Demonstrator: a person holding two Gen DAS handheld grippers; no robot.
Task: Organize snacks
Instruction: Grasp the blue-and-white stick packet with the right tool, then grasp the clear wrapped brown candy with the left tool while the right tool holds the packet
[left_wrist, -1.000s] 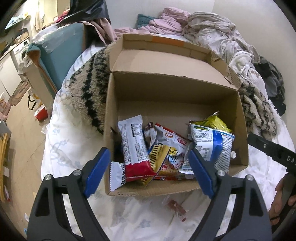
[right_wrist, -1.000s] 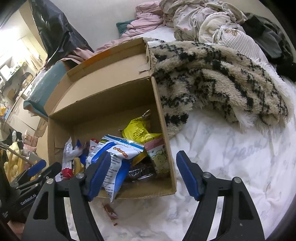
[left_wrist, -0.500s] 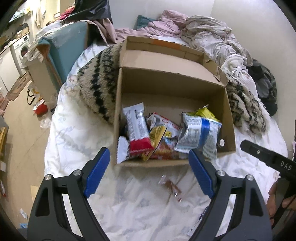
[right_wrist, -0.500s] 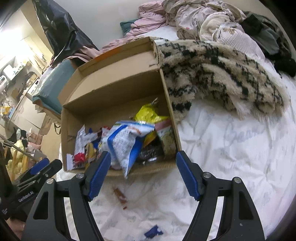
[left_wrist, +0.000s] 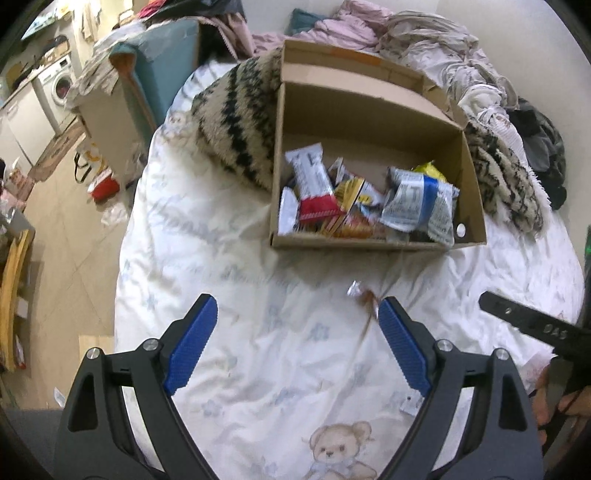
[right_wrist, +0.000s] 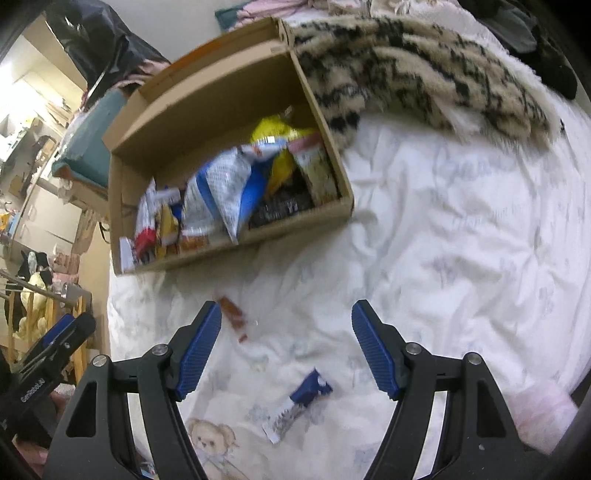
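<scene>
An open cardboard box (left_wrist: 373, 243) (right_wrist: 236, 247) sits on the white bedspread, holding several snack packets, among them a white-and-blue bag (left_wrist: 421, 206) (right_wrist: 221, 195) and a red-and-white bar (left_wrist: 312, 184). A small brown-red wrapped snack (left_wrist: 364, 299) (right_wrist: 232, 312) lies on the bed in front of the box. A blue-and-white snack bar (right_wrist: 299, 404) lies nearer, below the right gripper. My left gripper (left_wrist: 297, 325) is open and empty above the bed. My right gripper (right_wrist: 286, 332) is open and empty; it also shows in the left wrist view (left_wrist: 532, 325).
A striped fuzzy blanket (left_wrist: 240, 110) (right_wrist: 424, 70) lies behind and beside the box. Crumpled clothes (left_wrist: 424, 40) pile up at the head of the bed. The bed's left edge (left_wrist: 125, 236) drops to a floor with a teal chair (left_wrist: 162, 62).
Both grippers have pulled back from the box toward the near side of the bed. The box looks smaller and farther; the loose snacks on the bedspread have come into view.
</scene>
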